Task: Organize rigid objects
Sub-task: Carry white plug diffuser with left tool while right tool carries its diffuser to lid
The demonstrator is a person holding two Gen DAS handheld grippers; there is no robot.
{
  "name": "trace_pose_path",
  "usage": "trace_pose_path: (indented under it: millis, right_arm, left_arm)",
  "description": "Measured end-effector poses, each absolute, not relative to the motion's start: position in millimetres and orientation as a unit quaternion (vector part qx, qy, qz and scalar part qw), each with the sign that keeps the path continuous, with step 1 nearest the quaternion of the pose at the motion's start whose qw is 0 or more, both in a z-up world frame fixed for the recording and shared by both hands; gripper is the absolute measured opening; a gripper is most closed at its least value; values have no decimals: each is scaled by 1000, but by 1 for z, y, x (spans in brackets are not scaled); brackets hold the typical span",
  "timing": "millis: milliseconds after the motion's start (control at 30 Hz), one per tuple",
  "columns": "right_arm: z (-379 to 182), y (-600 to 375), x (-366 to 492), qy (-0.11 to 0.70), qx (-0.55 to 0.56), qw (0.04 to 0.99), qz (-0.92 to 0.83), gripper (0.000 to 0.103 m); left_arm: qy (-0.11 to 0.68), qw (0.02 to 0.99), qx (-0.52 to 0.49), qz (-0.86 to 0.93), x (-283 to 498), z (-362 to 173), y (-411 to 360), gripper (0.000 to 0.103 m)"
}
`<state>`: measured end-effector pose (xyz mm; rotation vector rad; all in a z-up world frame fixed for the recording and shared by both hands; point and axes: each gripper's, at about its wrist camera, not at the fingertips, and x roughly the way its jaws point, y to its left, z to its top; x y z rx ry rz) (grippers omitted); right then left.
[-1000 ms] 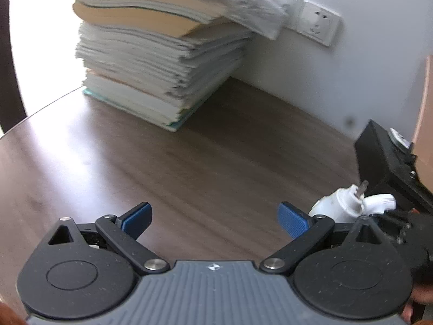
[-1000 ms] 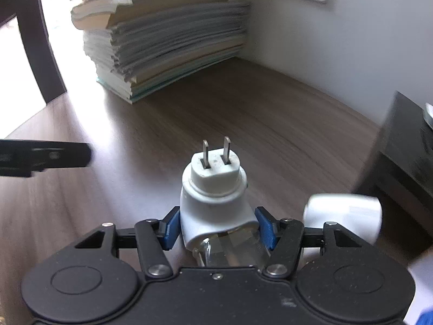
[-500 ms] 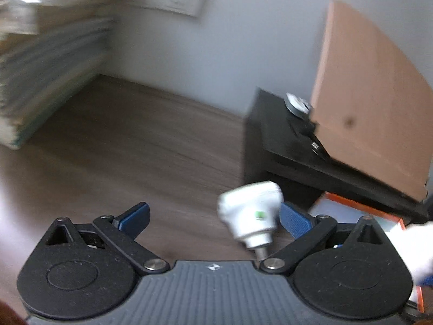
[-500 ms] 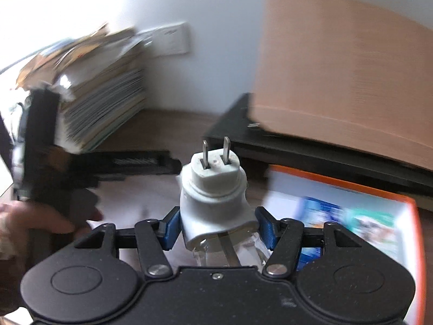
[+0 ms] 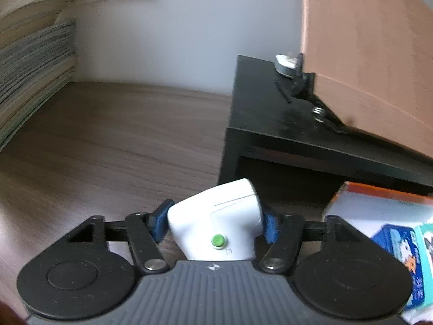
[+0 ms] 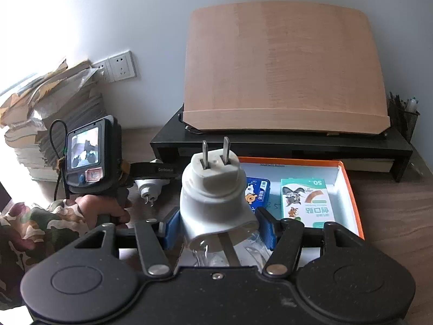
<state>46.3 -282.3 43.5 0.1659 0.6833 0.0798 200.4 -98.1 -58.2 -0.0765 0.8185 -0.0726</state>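
My left gripper (image 5: 215, 220) is shut on a white plug device with a green button (image 5: 216, 224), held just above the wooden desk in front of the black shelf. It also shows in the right wrist view (image 6: 151, 184), prongs down. My right gripper (image 6: 217, 228) is shut on a white two-prong plug with a clear base (image 6: 213, 197), prongs up, over the near edge of an orange-rimmed box (image 6: 349, 187). The box holds a blue pack (image 6: 257, 192) and a green plaster pack (image 6: 305, 203).
A black desk shelf (image 6: 270, 146) carries a tilted wooden board (image 6: 284, 75). A stack of papers (image 6: 48, 113) stands at the left by the wall sockets (image 6: 121, 65). A pen holder (image 6: 403, 116) stands at the far right. The left hand-held unit (image 6: 89, 151) is left of the box.
Both views have swung right from the paper stack toward the shelf and box. My left gripper has closed on the white device with the green button. The right gripper still holds its plug.
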Motion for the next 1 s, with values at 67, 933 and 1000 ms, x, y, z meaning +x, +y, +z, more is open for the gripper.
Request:
trace_pose_path:
  millis: [67,933,1000]
  right_arm:
    - [43,-289,43,334,86,938,37,70]
    - [60,-384,-19,290,100,952,-4,70]
    - [61,-392,-26,286,100,953,-8,70]
  left_arm:
    - [400,915,-36,-38,196,-57,-96,65]
    - [343,933,-34,-105,53,39,-179,58]
    - [343,933,-33,-106,47,40,-188,58]
